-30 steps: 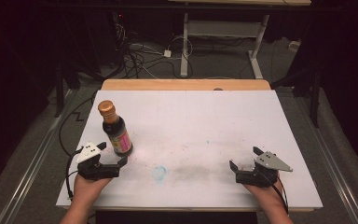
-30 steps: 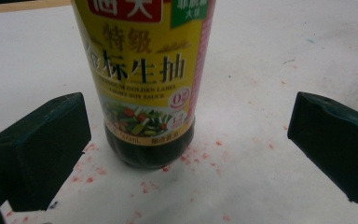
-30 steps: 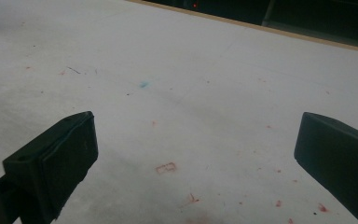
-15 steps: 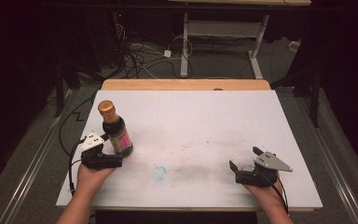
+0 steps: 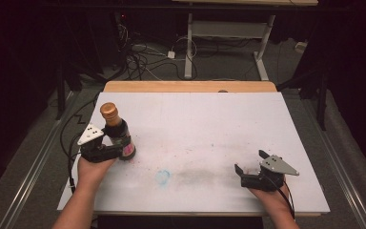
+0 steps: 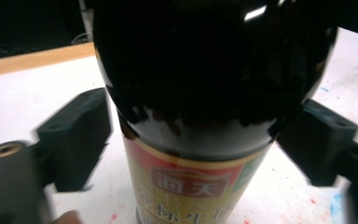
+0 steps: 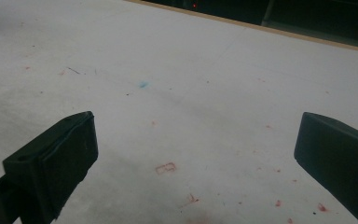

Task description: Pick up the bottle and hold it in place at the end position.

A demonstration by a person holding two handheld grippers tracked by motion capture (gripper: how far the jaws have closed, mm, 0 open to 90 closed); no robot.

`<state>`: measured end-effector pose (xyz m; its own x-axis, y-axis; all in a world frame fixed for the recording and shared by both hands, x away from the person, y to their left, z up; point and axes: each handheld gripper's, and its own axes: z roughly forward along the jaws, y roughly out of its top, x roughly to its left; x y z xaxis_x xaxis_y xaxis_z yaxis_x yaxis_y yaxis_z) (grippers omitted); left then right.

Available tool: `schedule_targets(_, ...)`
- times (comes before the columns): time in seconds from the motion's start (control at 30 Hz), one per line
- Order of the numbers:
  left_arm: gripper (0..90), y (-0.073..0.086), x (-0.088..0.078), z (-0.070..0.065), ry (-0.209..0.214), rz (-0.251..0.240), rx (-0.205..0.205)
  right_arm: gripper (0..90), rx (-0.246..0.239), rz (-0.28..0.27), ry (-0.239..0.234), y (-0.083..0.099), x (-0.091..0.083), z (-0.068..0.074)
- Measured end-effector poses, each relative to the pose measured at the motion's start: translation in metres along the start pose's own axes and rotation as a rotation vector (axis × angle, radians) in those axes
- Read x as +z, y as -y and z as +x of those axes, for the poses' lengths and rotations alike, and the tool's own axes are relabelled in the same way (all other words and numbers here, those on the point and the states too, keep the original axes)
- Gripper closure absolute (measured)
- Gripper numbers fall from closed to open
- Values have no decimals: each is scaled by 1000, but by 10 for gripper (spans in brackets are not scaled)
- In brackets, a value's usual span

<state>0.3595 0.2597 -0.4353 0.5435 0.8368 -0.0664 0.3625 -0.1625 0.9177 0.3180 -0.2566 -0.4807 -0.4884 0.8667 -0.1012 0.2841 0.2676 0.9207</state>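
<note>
One stained white table; dark room, tangled cables.

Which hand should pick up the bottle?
Probably the left. The left gripper already has its jaws on either side of the bottle, while the right gripper sits open far across the table.

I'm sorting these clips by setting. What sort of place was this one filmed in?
Probably a lab or workshop set up for recording, not a home. A stained white work table stands in a dark room, loose cables lie on the floor behind it, and a metal desk frame stands beyond.
</note>
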Motion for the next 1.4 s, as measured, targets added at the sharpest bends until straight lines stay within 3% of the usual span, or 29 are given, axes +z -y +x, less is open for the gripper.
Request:
schedule_targets(0.17,267,-2,0,-3,-7,3,15,2,2,1,0,0,0,0)
schedule_targets(0.47,293,-6,0,-5,-24,22,16,2,8,0,0,0,0,0)
schedule_targets(0.67,298,-10,3,-9,-31,34,38,2,9,-2,0,0,0,0)
schedule_targets(0.83,301,-11,7,-11,-3,26,32,2,10,-3,0,0,0,0)
schedule_targets(1.4,300,-28,26,-35,31,7,62,2,8,-6,0,0,0,-1)
